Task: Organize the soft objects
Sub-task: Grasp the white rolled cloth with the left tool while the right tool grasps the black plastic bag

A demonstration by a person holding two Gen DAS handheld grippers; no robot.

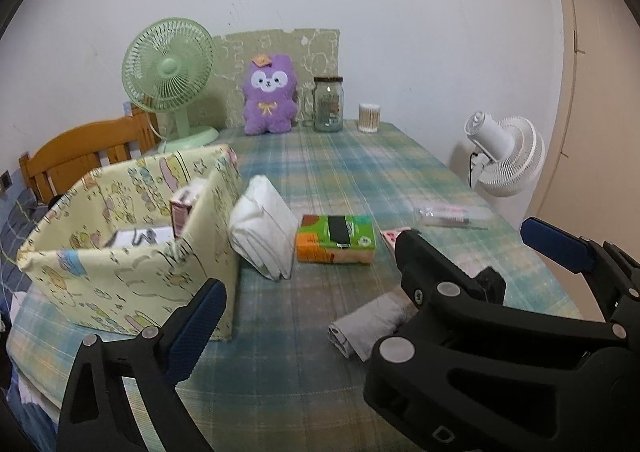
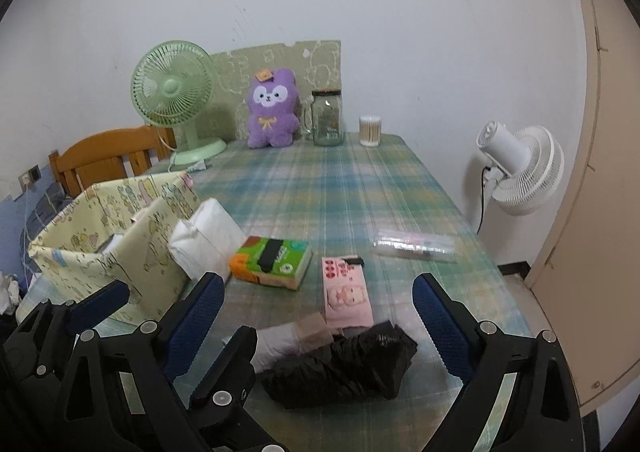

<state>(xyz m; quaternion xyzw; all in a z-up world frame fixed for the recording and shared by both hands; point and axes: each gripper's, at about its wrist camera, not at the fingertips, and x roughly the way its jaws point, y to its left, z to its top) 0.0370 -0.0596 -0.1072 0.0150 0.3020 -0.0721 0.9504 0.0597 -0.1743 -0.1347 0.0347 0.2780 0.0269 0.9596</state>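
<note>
Two black two-finger grippers with blue pads are being held low over a table (image 2: 340, 188) that is covered with a green and blue plaid cloth. The left gripper (image 1: 308, 288) is being kept released, its jaws spread wide with nothing between them, beside a yellow fabric storage box printed with cartoon figures (image 1: 132, 264). The right gripper (image 2: 320, 312) is likewise being held released, its fingers parted around a crumpled black soft bundle (image 2: 344, 368), which is lying on the cloth between them without being touched by either pad. A rolled grey cloth (image 1: 368, 322) is lying just beside that bundle. A white tissue pack (image 1: 264, 228) is being propped against the box's outer wall, with a green and orange tissue pack (image 1: 336, 238) near it and a flat pink packet (image 2: 346, 290) just beyond the bundle. A purple plush toy (image 2: 273, 114) is sitting upright at the table's far edge, between a pale green desk fan (image 2: 174, 96) and a clear glass jar (image 2: 328, 118).
</note>
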